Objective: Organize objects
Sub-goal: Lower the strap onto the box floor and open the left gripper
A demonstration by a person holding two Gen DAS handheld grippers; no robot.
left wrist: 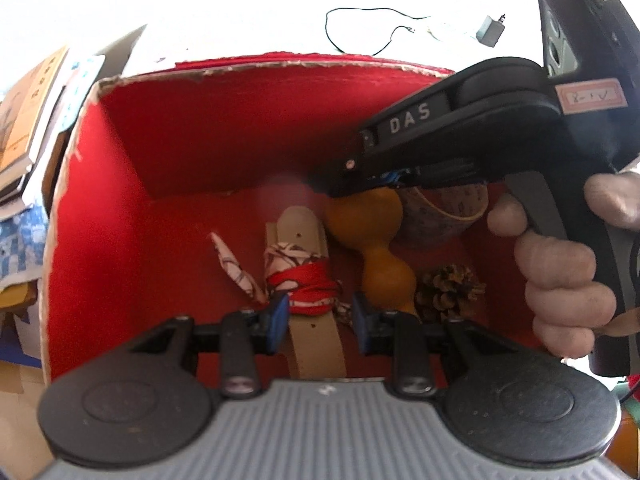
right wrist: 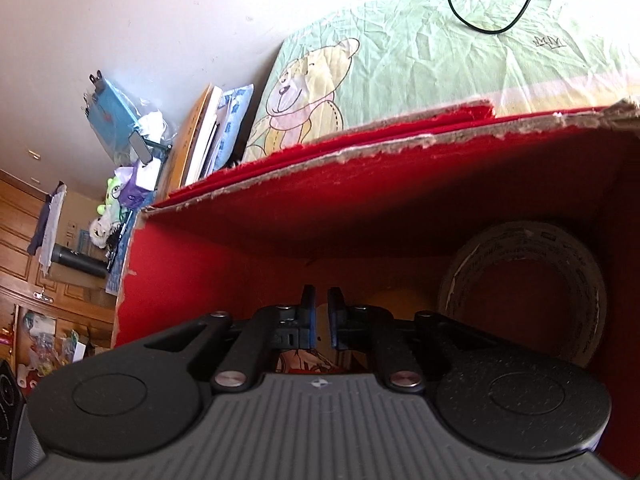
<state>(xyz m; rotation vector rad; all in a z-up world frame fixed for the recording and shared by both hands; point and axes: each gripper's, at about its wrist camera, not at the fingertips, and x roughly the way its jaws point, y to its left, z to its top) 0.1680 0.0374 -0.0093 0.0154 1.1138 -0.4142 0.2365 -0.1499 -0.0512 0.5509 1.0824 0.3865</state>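
An open red cardboard box [left wrist: 192, 140] holds several items. On its floor lies a beige strap [left wrist: 300, 224] wrapped in patterned cloth and red ribbon [left wrist: 308, 284]. My left gripper [left wrist: 319, 320] is down in the box, its blue pads [left wrist: 276, 320] closed against both sides of that bundle. Right of it lie an orange gourd [left wrist: 360, 220] and a pine cone [left wrist: 448, 292]. A hand holds my right gripper [left wrist: 320, 184] over the gourd. In the right wrist view the right gripper [right wrist: 322, 316] is shut and empty, with the gourd [right wrist: 396, 300] behind it and a tape roll [right wrist: 524, 292] standing at the right.
The box [right wrist: 320, 208] has torn upper edges and sits on a bed with a bear-print sheet [right wrist: 400, 60]. A black cable [left wrist: 360, 32] and a charger [left wrist: 490, 30] lie beyond it. Books [left wrist: 24, 120] are stacked to the left. Clutter [right wrist: 120, 128] and a wooden cabinet [right wrist: 24, 240] lie farther left.
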